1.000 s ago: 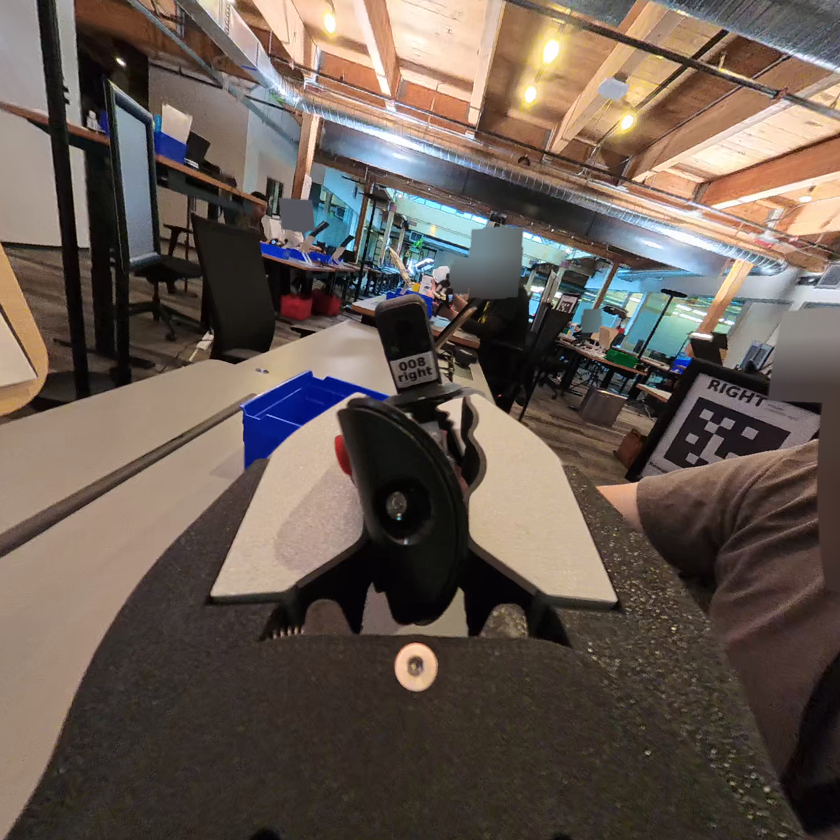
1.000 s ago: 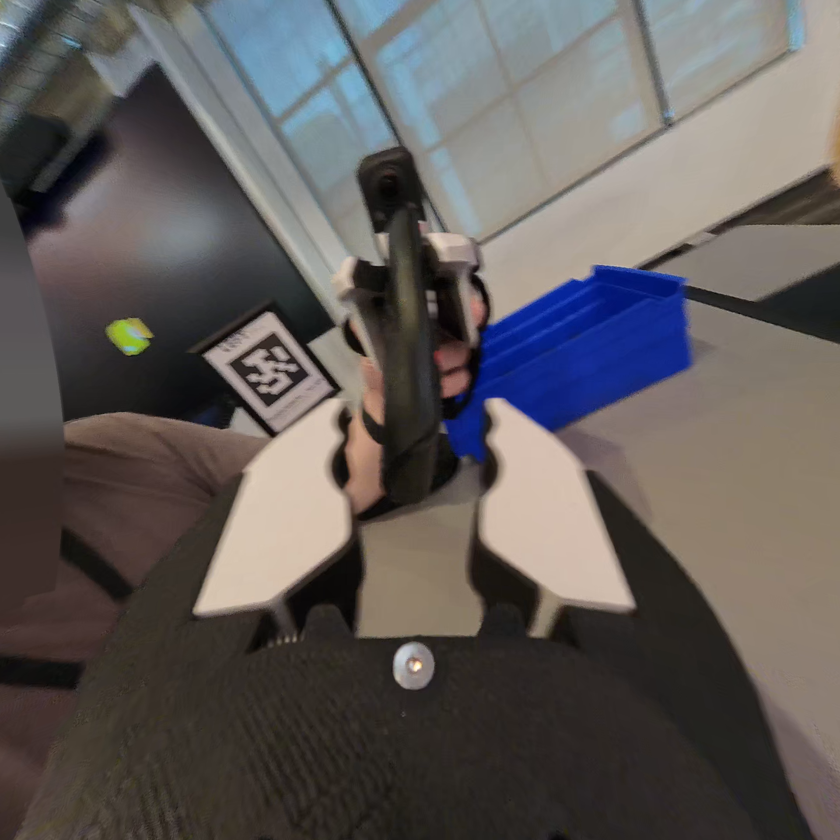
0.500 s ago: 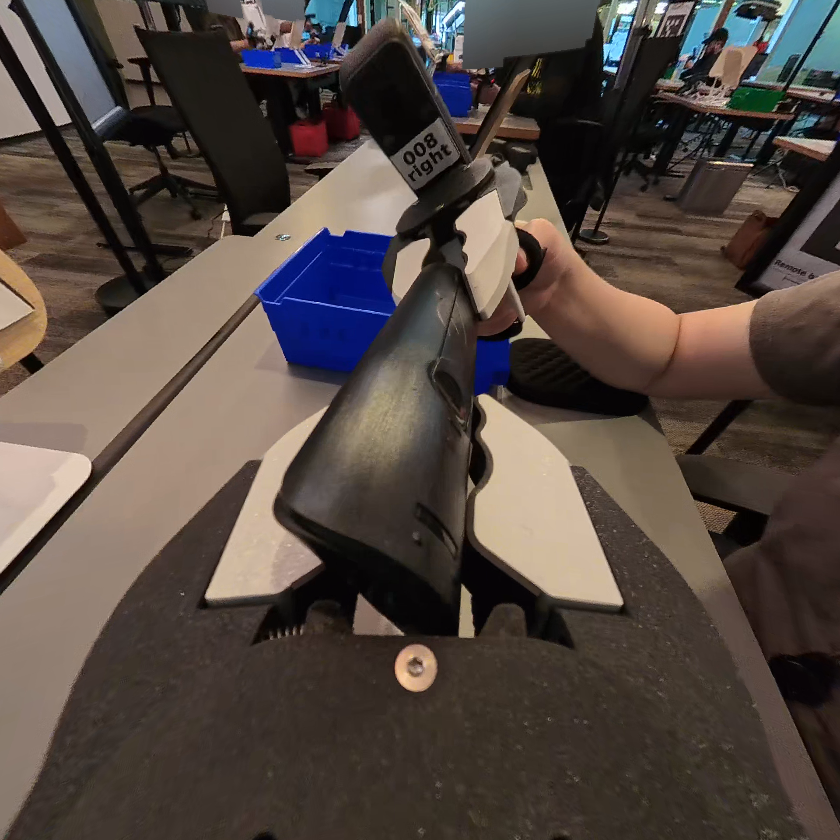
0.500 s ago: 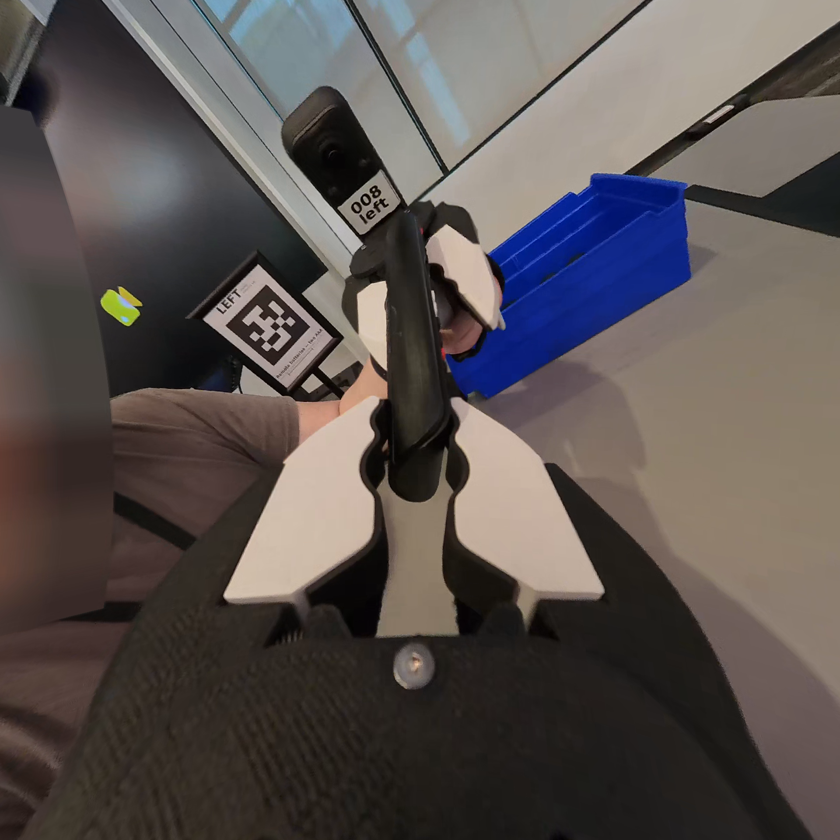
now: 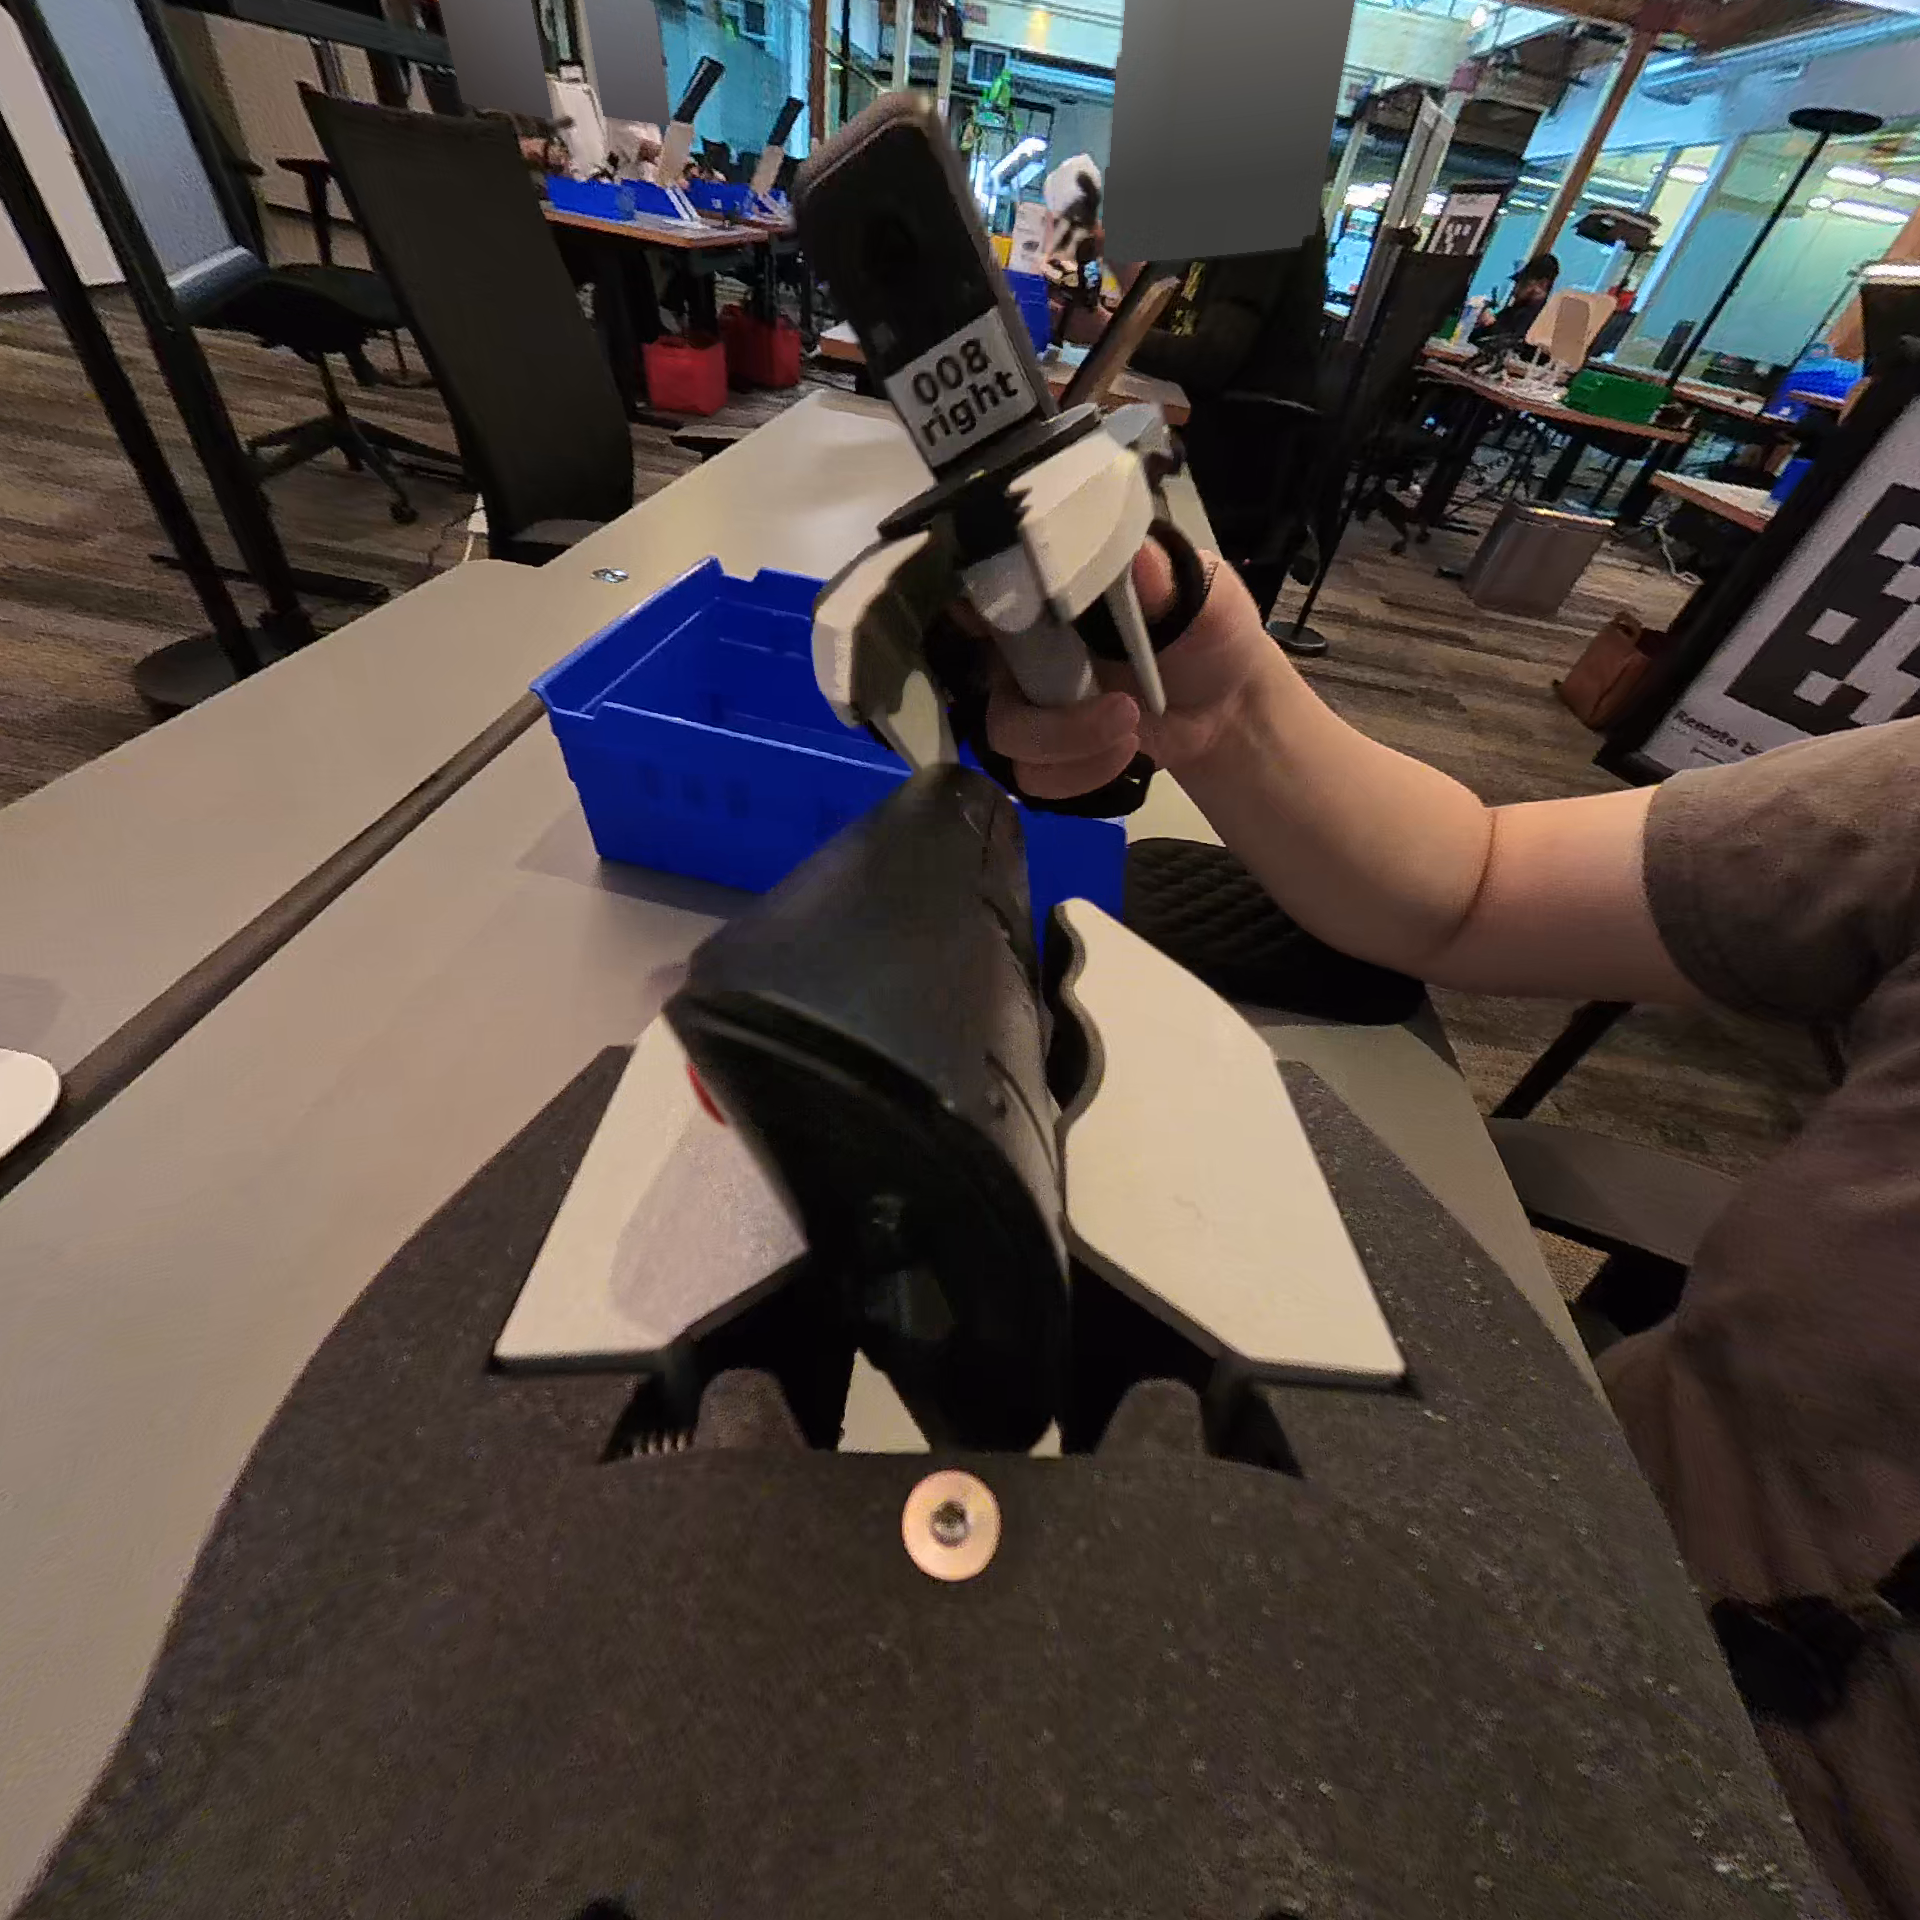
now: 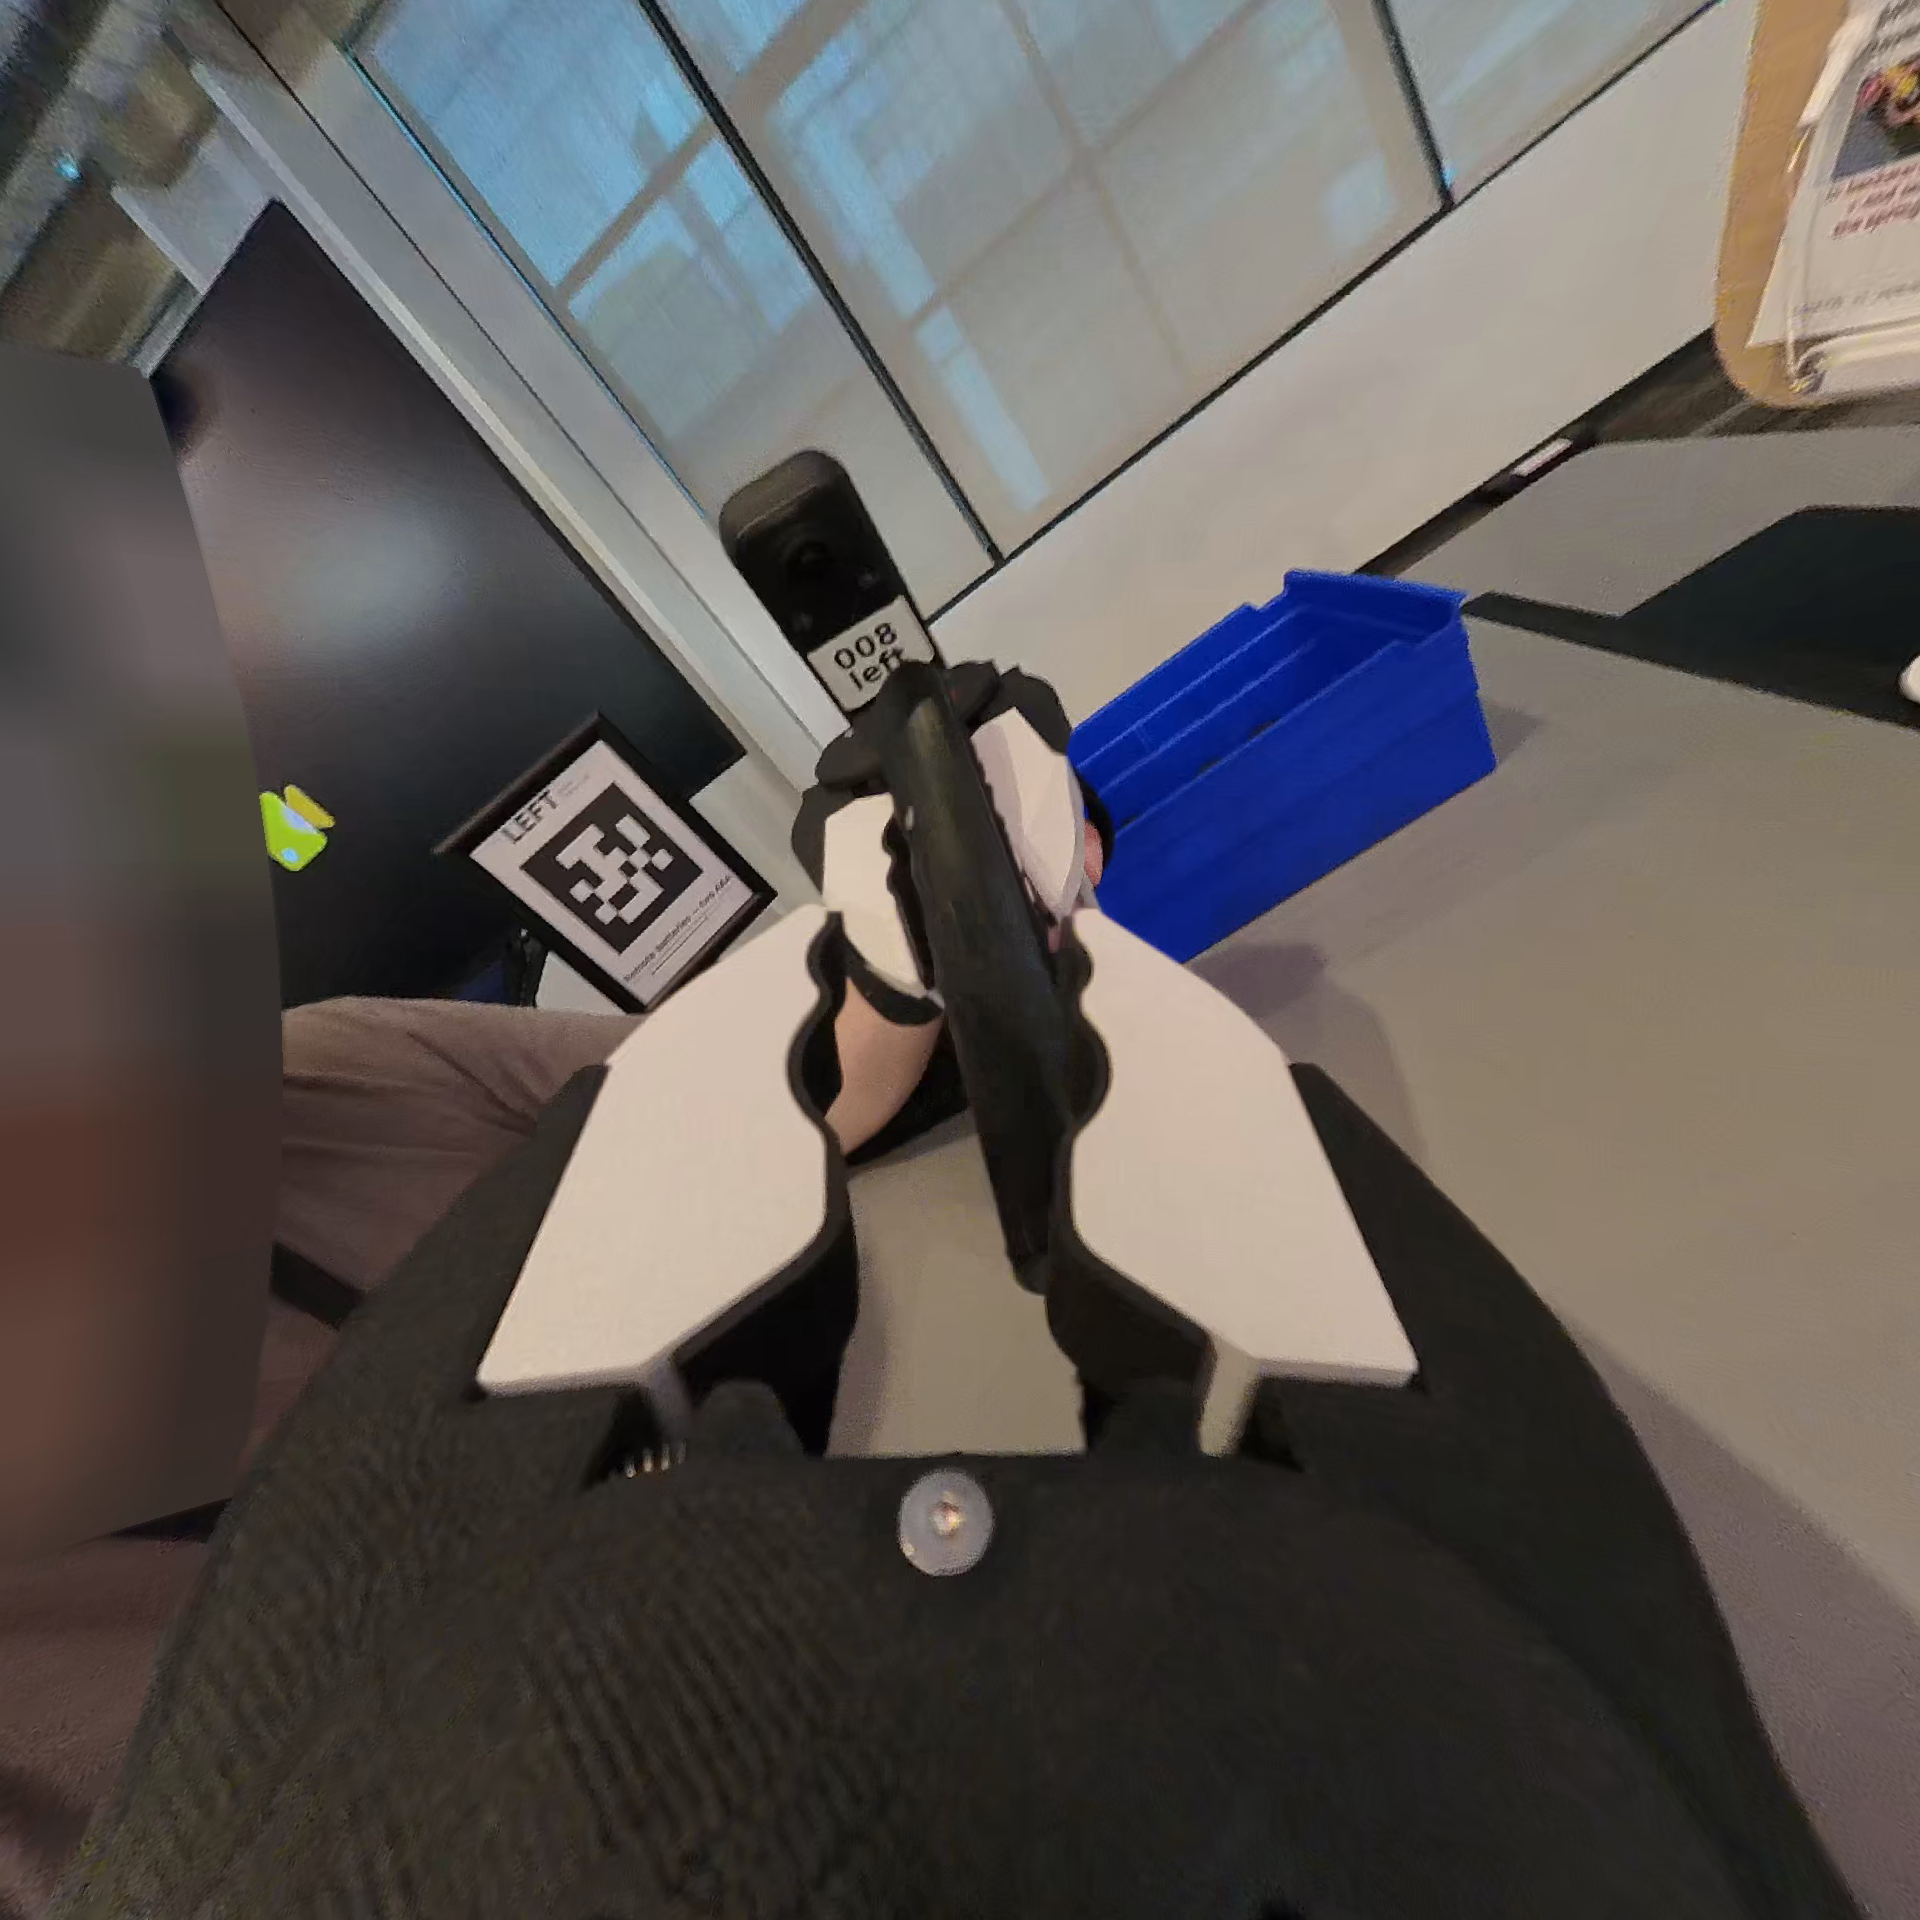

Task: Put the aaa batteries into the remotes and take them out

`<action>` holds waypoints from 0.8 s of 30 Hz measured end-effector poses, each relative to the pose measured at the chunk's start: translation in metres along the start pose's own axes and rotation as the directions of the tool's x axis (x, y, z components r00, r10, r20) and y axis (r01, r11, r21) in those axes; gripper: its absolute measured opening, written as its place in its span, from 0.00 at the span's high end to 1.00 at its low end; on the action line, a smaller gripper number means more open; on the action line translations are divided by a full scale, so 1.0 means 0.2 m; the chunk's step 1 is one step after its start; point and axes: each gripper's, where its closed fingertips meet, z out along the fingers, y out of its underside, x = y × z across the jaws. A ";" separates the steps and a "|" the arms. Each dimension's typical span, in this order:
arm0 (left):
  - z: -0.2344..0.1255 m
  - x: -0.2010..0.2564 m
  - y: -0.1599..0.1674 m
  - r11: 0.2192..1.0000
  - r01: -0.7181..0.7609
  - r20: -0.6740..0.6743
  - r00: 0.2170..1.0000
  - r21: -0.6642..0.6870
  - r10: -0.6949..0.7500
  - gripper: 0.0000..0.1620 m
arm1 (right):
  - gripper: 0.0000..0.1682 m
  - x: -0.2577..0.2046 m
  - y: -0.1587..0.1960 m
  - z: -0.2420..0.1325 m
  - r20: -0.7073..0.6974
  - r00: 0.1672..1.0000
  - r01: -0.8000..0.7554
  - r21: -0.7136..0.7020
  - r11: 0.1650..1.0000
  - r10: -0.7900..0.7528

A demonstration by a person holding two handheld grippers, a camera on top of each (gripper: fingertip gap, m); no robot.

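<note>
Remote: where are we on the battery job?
Early. Done: the black remote is lifted off the grey table, gripped by the left gripper. In hand: the right gripper is open around its far end. Left: no batteries or opened cover visible; the blue bin contents can't be seen.

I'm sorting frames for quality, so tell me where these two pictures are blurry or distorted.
Left wrist view: the remote is smeared at its near end, the blue bin fairly crisp, straight lines bowing at the edges. Right wrist view: softer overall, the window frames curve.
</note>
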 end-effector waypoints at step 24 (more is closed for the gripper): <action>-0.07 0.00 -0.01 0.986 -0.152 0.037 0.987 -0.069 0.155 0.69 | 0.86 -0.05 0.14 0.03 0.017 0.996 0.085 -0.204 0.975 -0.083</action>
